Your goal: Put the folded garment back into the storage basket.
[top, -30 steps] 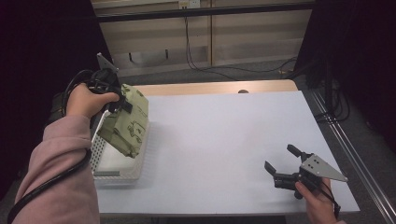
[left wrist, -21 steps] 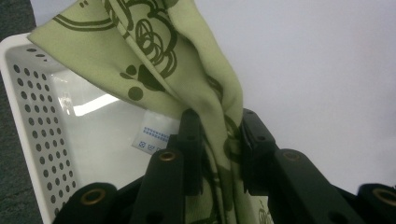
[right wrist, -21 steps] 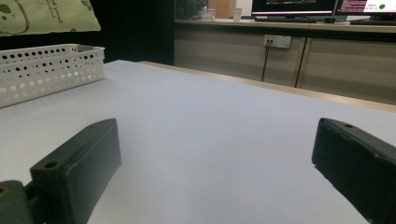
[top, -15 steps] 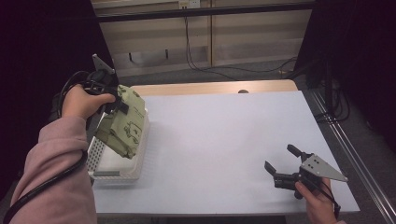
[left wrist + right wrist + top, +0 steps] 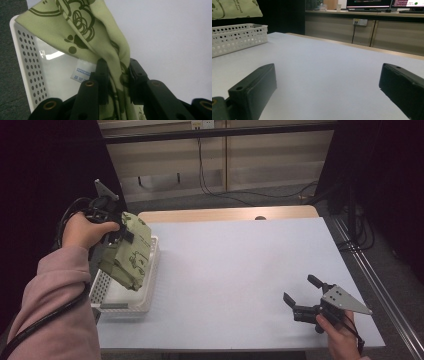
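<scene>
A light green cloth bag [image 5: 126, 255] with dark printed drawings hangs above the white perforated basket [image 5: 147, 287] at the table's left edge. My left gripper [image 5: 119, 236] is shut on the bag's top edge. In the left gripper view the green cloth bag [image 5: 98, 35] is pinched between the two black jaws, and a small white care label [image 5: 81, 74] hangs from it over the basket [image 5: 23, 60]. My right gripper [image 5: 302, 292] rests open near the table's front right corner, with nothing between its jaws. The right gripper view has the bag [image 5: 235, 8] above the basket [image 5: 237, 37], far off.
The white table top [image 5: 235, 270] lies between the basket and my right gripper. A wooden strip [image 5: 225, 214] runs along the table's far edge. Cabinets and cables [image 5: 210, 175] stand behind it, and a metal rail [image 5: 370, 275] runs along the right side.
My left hand has lifted the bag a little higher and back over the basket. My right gripper has stayed where it was.
</scene>
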`<state>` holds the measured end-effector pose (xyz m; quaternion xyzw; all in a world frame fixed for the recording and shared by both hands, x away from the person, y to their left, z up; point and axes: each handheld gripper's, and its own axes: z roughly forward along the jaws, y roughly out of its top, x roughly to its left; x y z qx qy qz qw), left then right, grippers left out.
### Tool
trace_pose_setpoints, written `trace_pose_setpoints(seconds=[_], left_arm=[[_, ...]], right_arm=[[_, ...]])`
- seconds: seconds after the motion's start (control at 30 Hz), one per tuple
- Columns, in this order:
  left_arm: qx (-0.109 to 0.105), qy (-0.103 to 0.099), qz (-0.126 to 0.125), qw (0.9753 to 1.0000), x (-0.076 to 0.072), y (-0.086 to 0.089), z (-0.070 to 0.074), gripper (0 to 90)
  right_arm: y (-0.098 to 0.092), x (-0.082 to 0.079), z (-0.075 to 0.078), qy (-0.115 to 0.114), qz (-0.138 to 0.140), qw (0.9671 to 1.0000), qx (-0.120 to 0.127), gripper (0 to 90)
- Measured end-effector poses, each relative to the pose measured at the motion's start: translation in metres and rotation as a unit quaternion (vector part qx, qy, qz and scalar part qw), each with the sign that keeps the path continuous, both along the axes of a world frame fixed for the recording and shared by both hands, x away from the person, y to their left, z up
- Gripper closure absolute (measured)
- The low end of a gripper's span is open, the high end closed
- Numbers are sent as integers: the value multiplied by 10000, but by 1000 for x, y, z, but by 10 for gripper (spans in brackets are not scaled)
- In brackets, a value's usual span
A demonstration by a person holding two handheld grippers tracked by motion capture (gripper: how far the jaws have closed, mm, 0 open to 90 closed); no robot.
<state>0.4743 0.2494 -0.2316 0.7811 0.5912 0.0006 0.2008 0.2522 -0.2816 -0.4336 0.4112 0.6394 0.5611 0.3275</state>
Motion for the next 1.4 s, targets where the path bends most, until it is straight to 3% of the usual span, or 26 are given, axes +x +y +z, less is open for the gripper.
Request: trace_pose_setpoints(seconds=[0.03, 0.17, 0.23, 0.27, 0.5, 0.57, 0.77, 0.8, 0.87, 1.1, 1.17, 1.4], left_arm=[[121, -16, -89, 9999, 0, 2, 0, 736], [33, 13, 3, 10000, 0, 3, -2, 736], [189, 81, -153, 9997, 0, 5, -1, 736], [80, 9, -16, 10000, 0, 4, -3, 736], [33, 65, 31, 10000, -2, 8, -5, 736], [169, -19, -27, 9999, -2, 9, -7, 736], [107, 55, -5, 9999, -2, 12, -14, 735], [250, 128, -249, 9993, -1, 15, -13, 735], [163, 29, 6, 9999, -2, 12, -17, 735], [179, 61, -83, 9998, -1, 14, -21, 733], [112, 66, -9, 9999, -2, 12, -23, 733], [210, -15, -128, 9997, -1, 13, -28, 733]], right_arm=[[0, 0, 0, 0, 0, 10000, 0, 10], [0, 0, 0, -2, 8, 10000, 3, 10], [0, 0, 0, 0, -3, 10000, -2, 10], [0, 0, 0, 1, -2, 10000, -3, 10], [0, 0, 0, 24, -13, 10000, 20, 10], [0, 0, 0, 8, -1, 10000, 2, 10], [-2, 0, -1, -11, 74, 9998, -158, 10], [-2, 0, -1, -10, 76, 9998, -157, 10], [-2, 0, -1, -4, 77, 9999, -144, 10], [-3, 0, -1, -40, 77, 9996, -258, 10], [-3, 0, -1, -35, 73, 9996, -256, 10], [-3, 0, -1, -34, 77, 9996, -256, 10]])
